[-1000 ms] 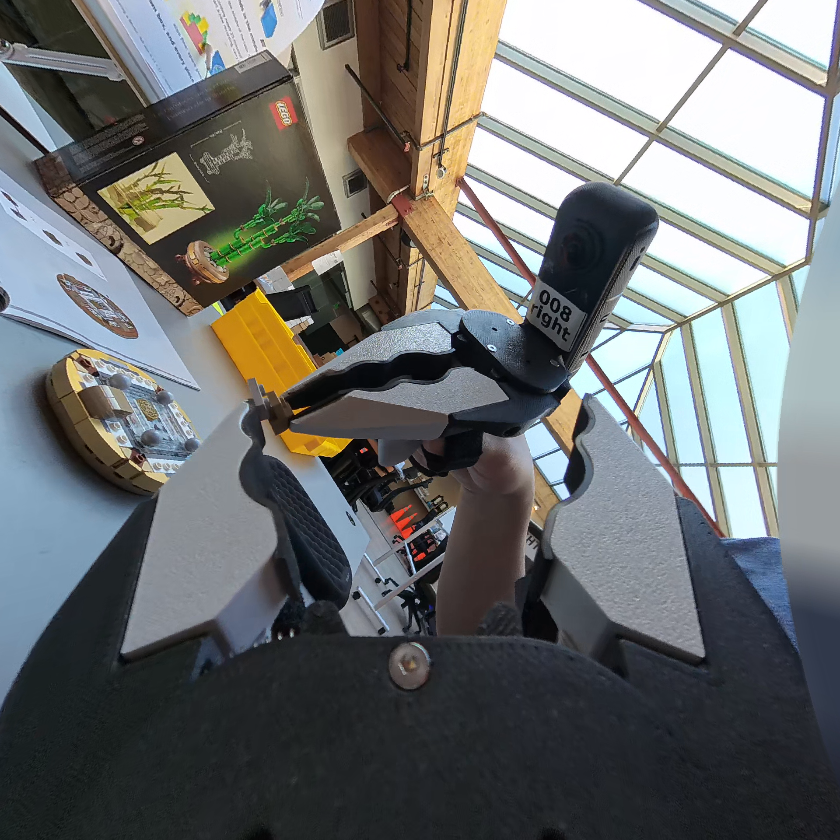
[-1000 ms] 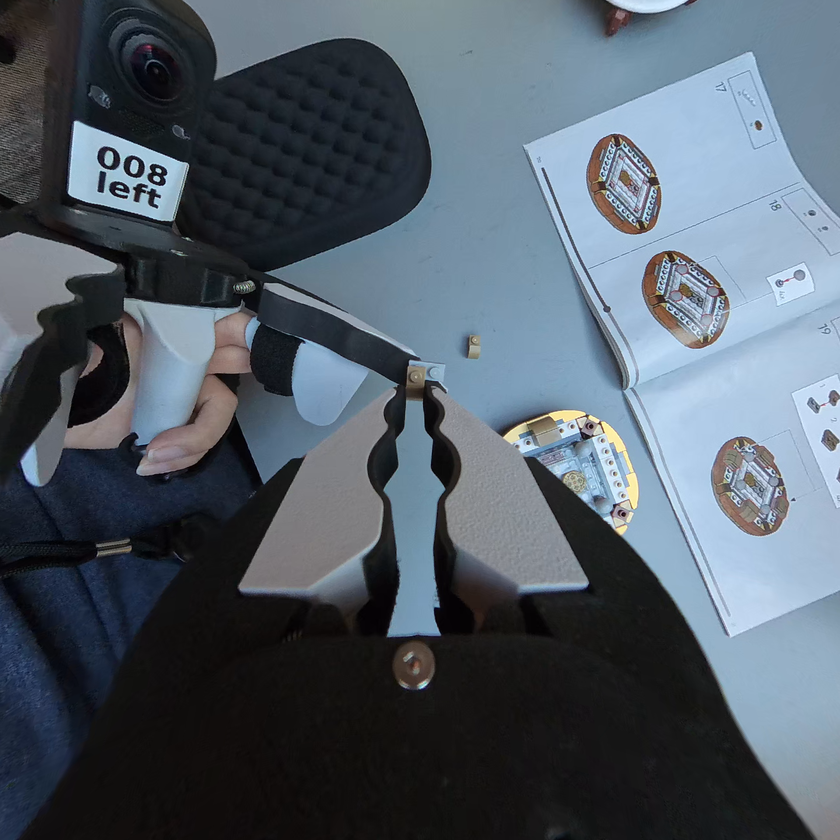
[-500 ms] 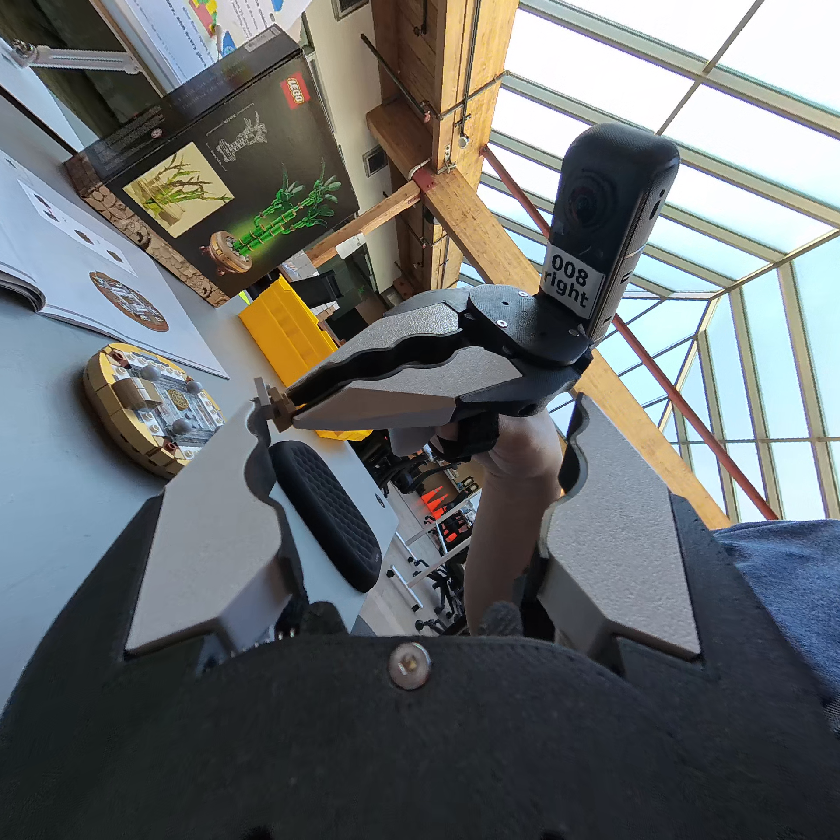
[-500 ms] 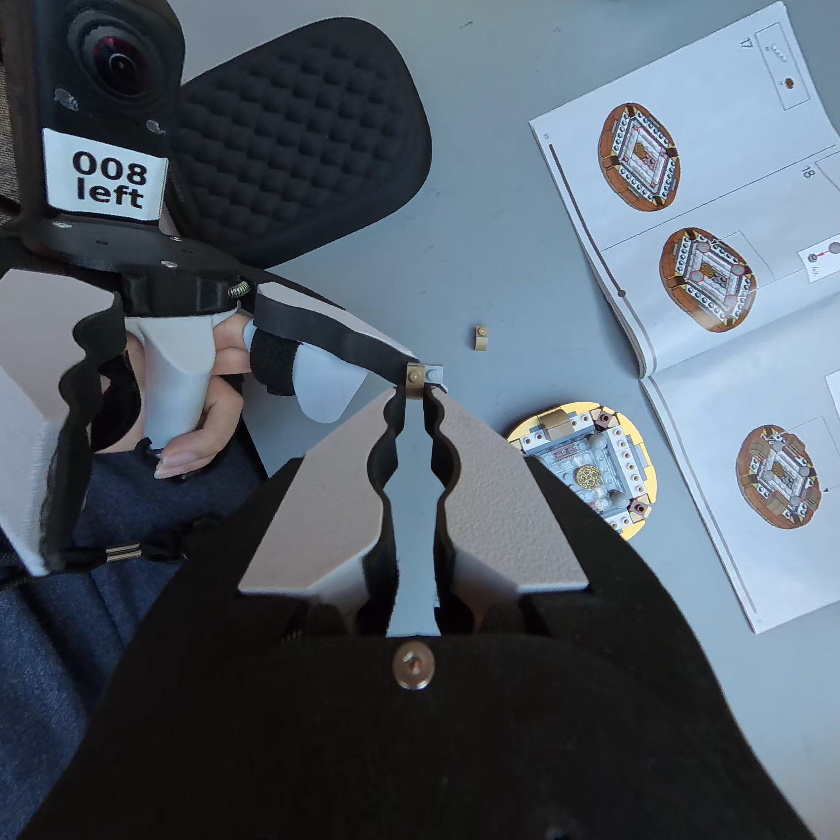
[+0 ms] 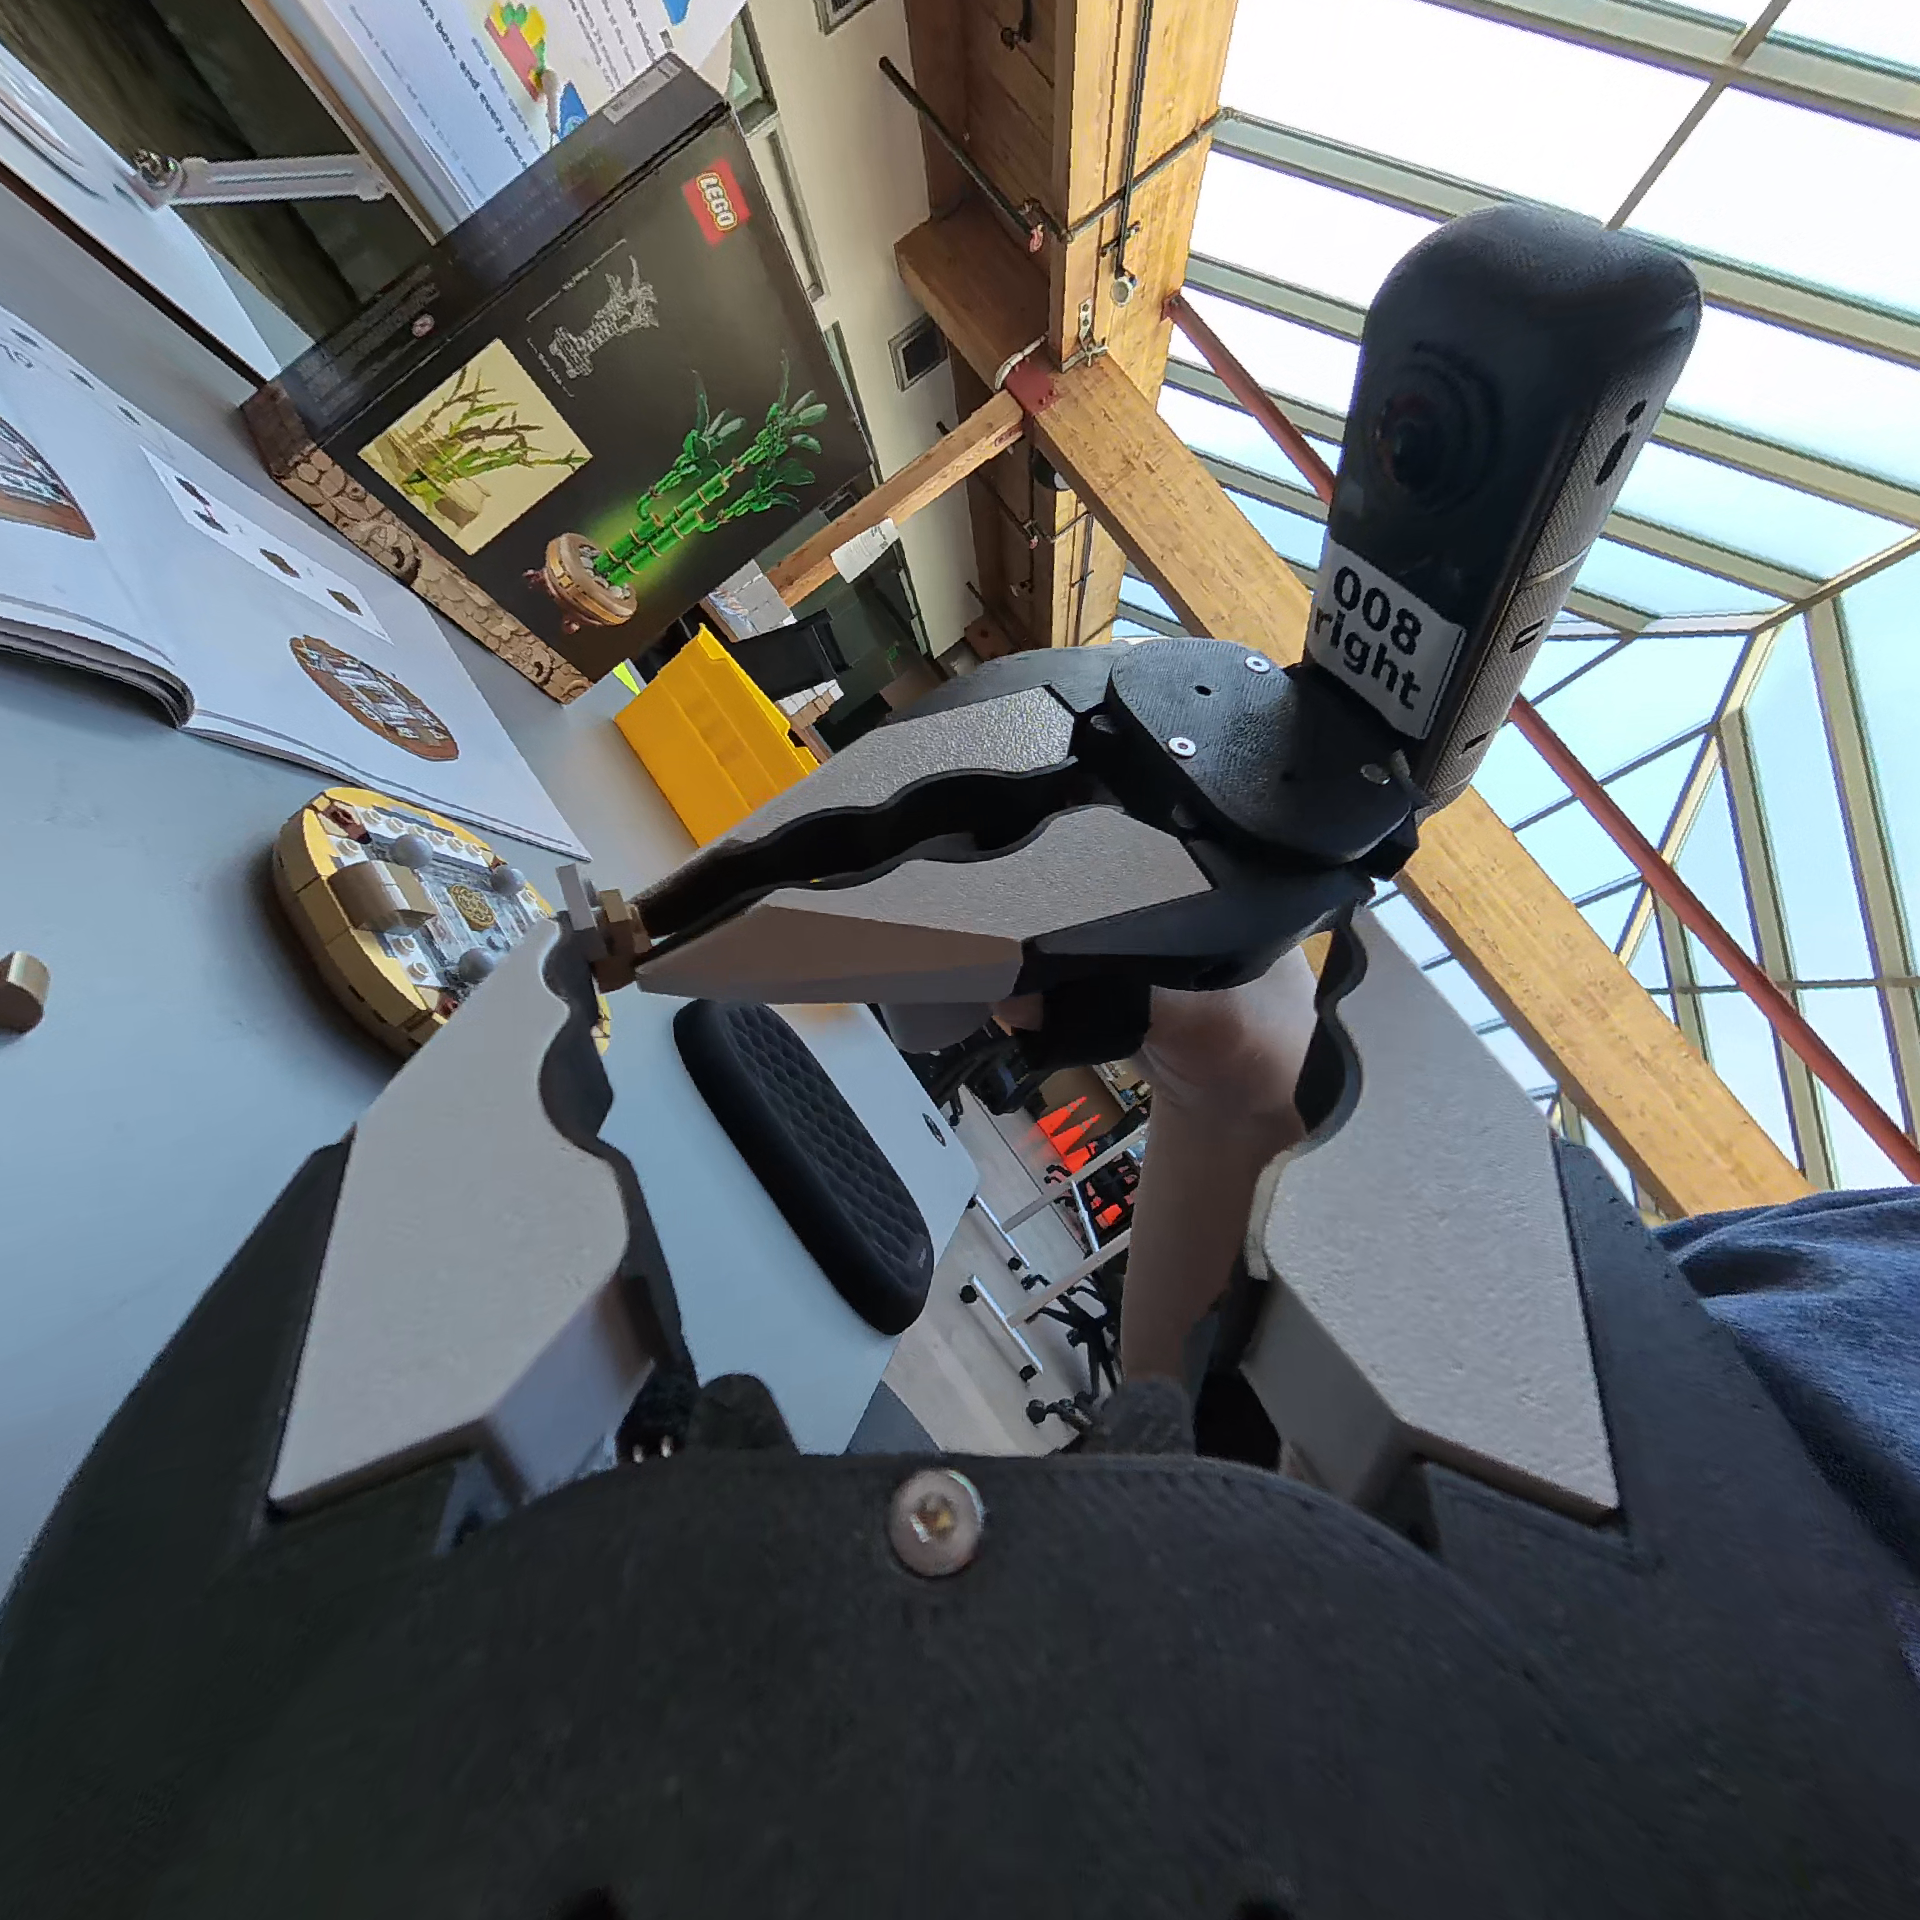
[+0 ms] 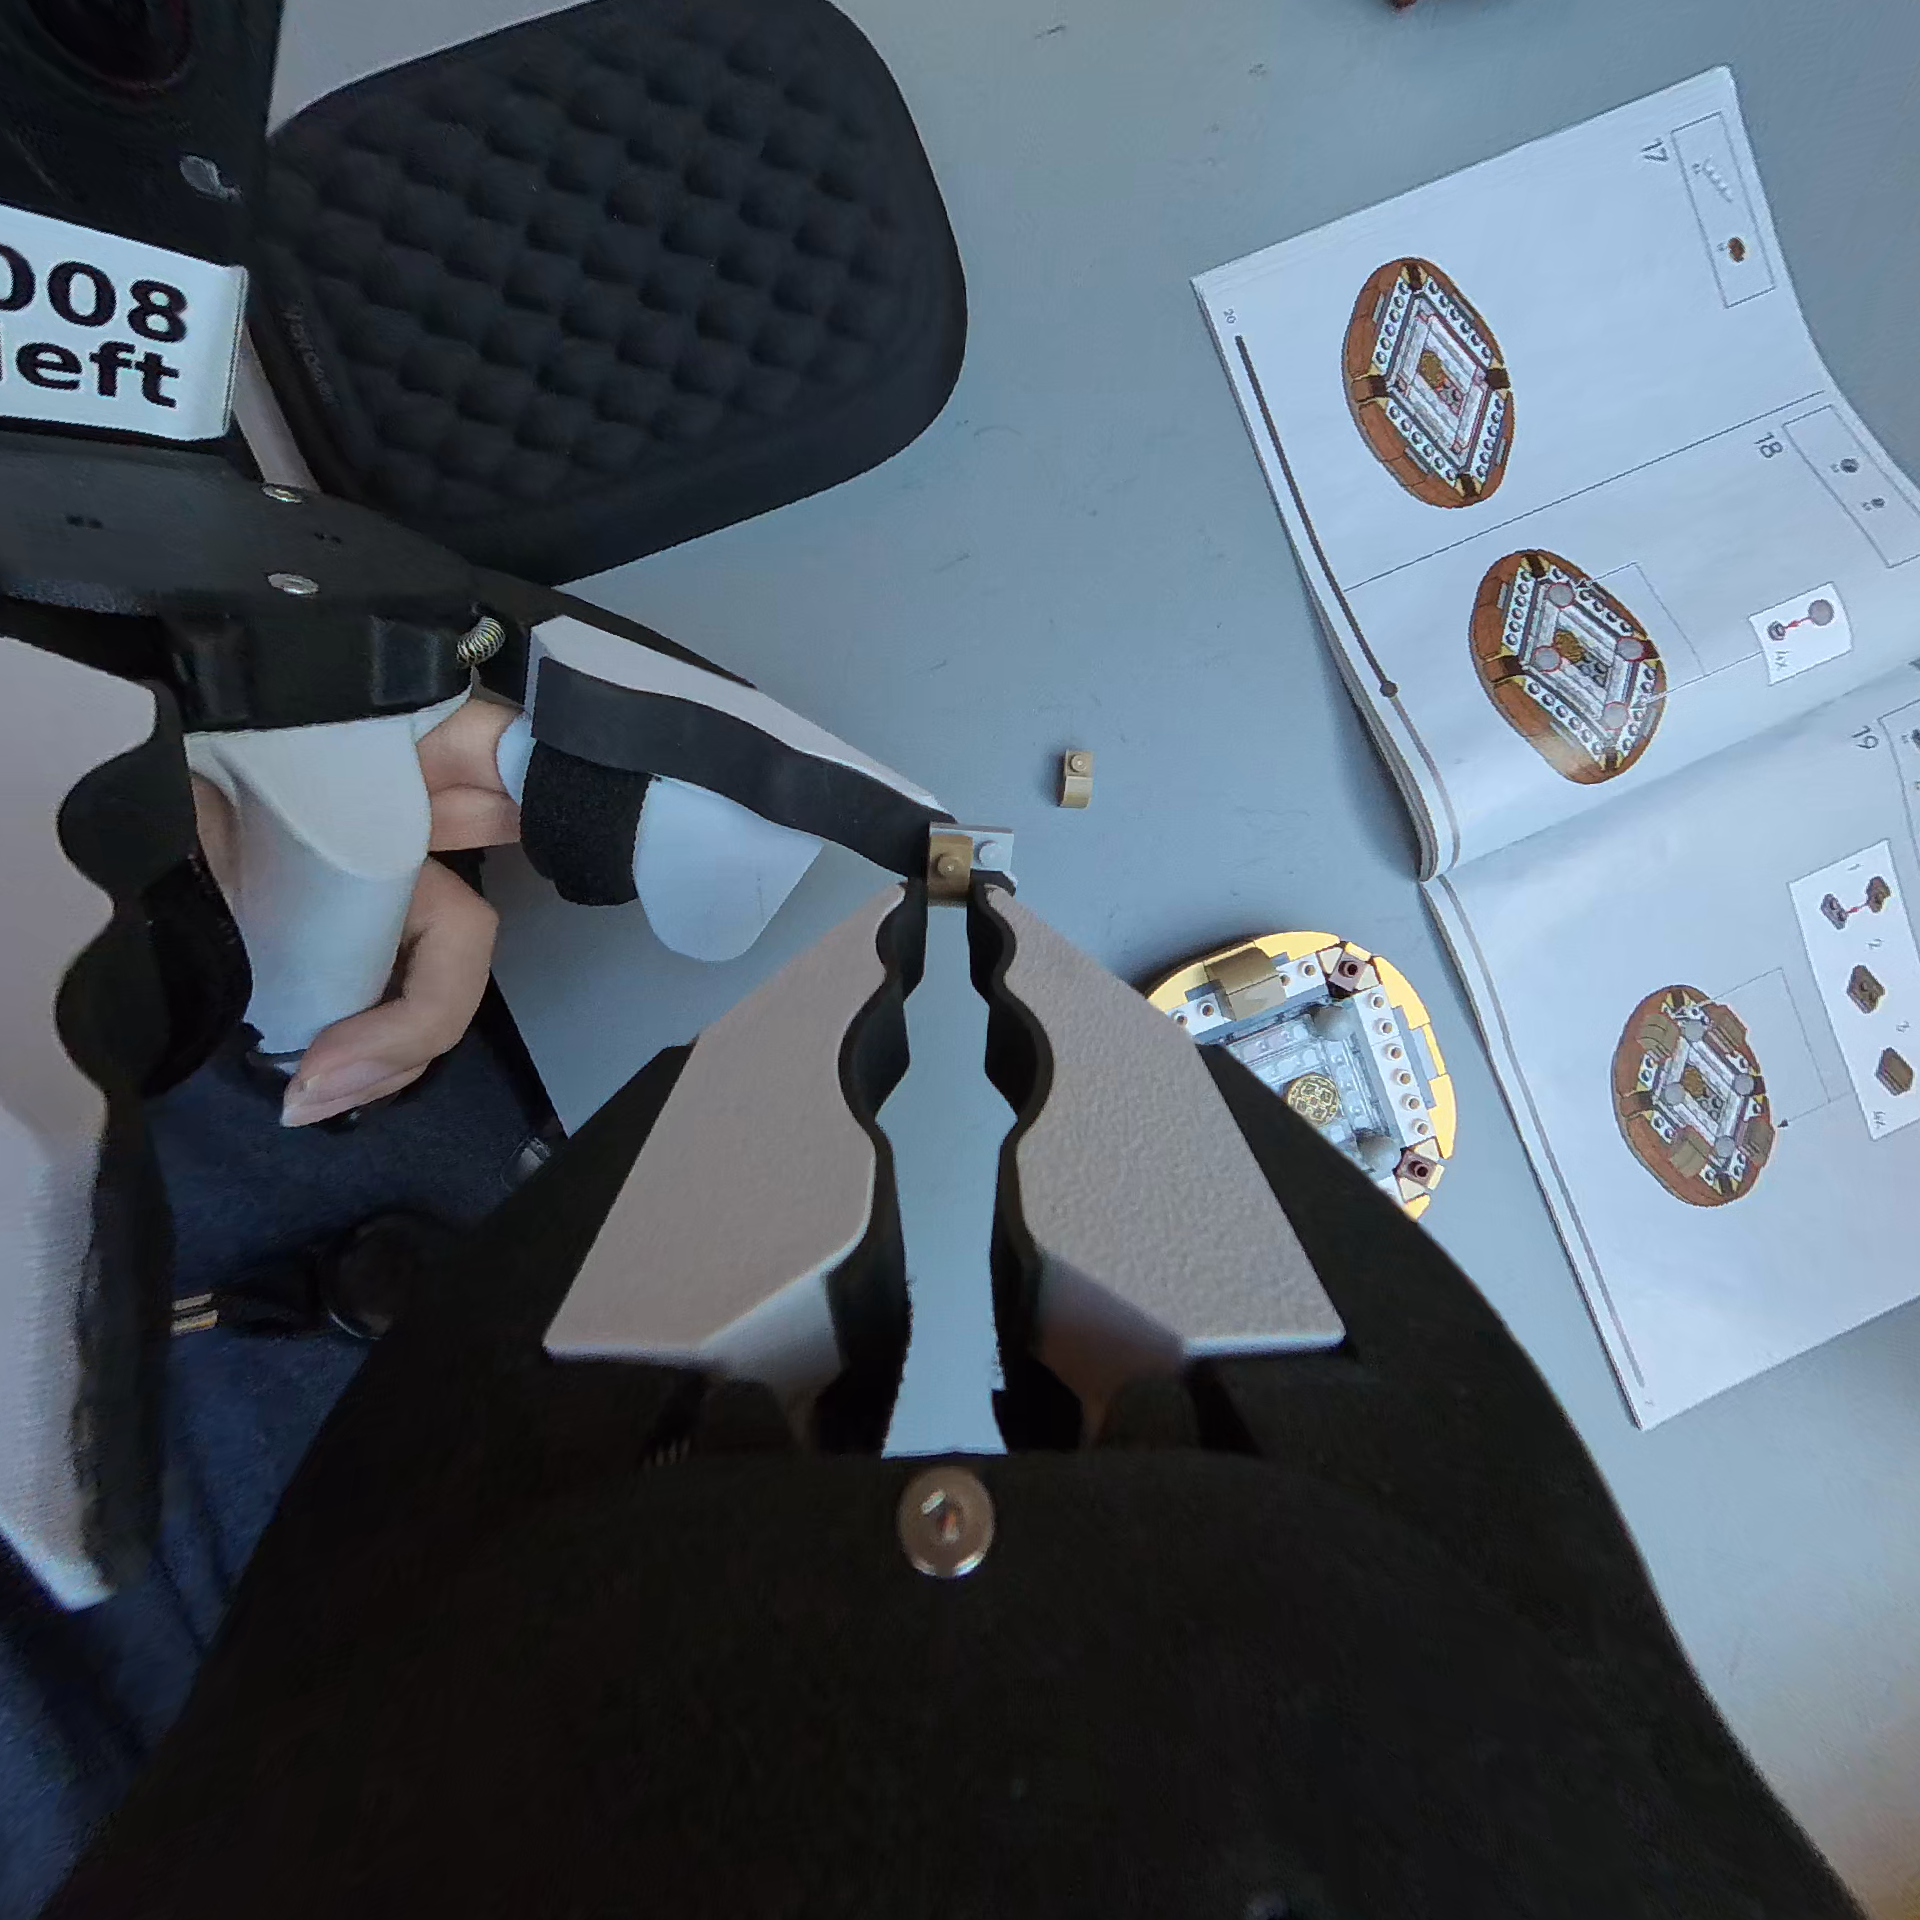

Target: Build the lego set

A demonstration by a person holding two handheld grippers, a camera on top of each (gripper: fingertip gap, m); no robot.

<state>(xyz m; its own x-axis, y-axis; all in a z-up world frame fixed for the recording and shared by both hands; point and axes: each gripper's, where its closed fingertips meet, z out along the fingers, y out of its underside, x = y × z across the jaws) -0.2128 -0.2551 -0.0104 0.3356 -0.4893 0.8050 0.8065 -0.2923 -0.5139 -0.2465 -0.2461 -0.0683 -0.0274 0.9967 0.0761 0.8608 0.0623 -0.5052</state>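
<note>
In the left wrist view, the left claw (image 5: 940, 1029) stands released, its fingers (image 5: 468, 1226) wide apart at the lower left and lower right of the frame. The right claw (image 5: 613, 935) reaches in from the right toward the centre left, clenched on a small tan-and-grey piece (image 5: 594, 920) that touches the tip of the left claw's left finger. Behind it, at the left, the round base (image 5: 400, 914) lies on the desk (image 5: 156, 1122), with a booklet (image 5: 260, 644) above it and the set's box (image 5: 582, 416) at the upper left. A black pad (image 5: 810, 1164) lies near the centre. In the right wrist view, the right claw (image 6: 951, 894) grips the piece (image 6: 966, 857) at the frame's centre, against one finger (image 6: 727, 748) of the left claw. A loose tan brick (image 6: 1076, 775) lies just right of it, the base (image 6: 1320, 1049) lower right, the booklet (image 6: 1558, 675) along the right edge, and the pad (image 6: 603, 291) at the upper left.
</note>
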